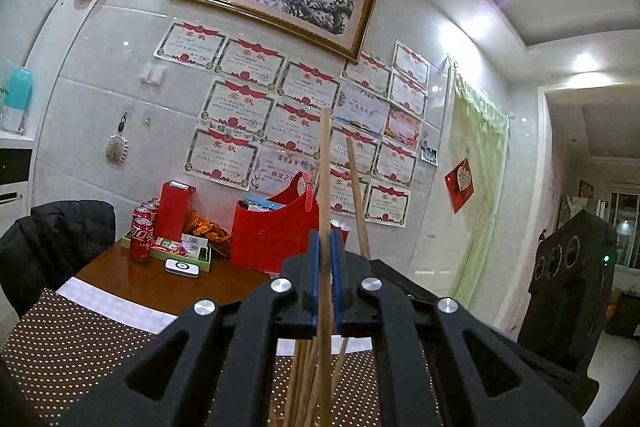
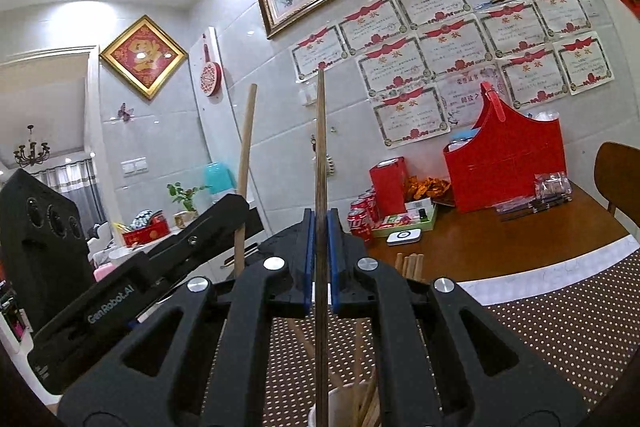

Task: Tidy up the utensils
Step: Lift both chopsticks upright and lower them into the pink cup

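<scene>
The left gripper (image 1: 325,259) has its jaws clenched on a pale wooden chopstick (image 1: 325,163) and the right gripper (image 2: 320,247) on a darker chopstick (image 2: 320,147), both upright above the dotted mat (image 1: 80,347) on the bench (image 2: 520,251).

A brown wooden table (image 2: 500,259) is seen against the tiled wall; its near part is covered by a dark dotted mat (image 2: 560,327) over a white cloth (image 1: 108,307); at the far edge a red basket (image 2: 508,175) is set, with a red box (image 2: 388,183) to its left; red soda cans (image 1: 141,239) are grouped beside a green tray (image 1: 204,259); a white device (image 2: 404,237) lies nearer; clear packets (image 2: 552,189) rest at the right.
</scene>
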{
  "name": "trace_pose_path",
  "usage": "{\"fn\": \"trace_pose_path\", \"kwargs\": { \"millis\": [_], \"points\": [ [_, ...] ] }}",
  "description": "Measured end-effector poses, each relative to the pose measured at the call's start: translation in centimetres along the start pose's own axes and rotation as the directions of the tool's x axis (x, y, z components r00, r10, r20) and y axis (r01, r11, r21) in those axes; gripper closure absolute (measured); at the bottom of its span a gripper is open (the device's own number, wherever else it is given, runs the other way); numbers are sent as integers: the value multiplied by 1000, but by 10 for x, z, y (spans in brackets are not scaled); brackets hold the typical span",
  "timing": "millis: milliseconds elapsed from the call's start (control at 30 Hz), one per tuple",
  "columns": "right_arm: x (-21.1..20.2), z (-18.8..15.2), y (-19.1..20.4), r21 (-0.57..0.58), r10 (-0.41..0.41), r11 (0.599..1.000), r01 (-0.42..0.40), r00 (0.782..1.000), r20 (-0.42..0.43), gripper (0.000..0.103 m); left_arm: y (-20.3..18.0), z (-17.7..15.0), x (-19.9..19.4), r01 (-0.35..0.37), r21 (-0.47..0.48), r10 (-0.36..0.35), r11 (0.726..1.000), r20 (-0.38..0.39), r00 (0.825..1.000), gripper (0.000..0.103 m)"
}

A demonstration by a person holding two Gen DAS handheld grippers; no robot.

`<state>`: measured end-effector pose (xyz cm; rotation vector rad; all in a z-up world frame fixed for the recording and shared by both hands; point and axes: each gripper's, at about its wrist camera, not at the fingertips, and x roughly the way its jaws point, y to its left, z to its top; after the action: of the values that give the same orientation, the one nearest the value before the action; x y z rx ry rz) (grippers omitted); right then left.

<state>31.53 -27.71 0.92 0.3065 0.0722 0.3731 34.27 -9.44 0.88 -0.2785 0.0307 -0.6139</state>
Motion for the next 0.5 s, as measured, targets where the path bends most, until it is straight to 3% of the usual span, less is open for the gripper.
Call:
{"fn": "trace_pose_path", "kwargs": {
  "millis": [500],
  "points": [
    [23, -30, -30, 76, -73, 994, 73, 997, -5, 97, 20, -44, 28, -42, 11, 42, 999, -45, 998, 97]
  ]
}}
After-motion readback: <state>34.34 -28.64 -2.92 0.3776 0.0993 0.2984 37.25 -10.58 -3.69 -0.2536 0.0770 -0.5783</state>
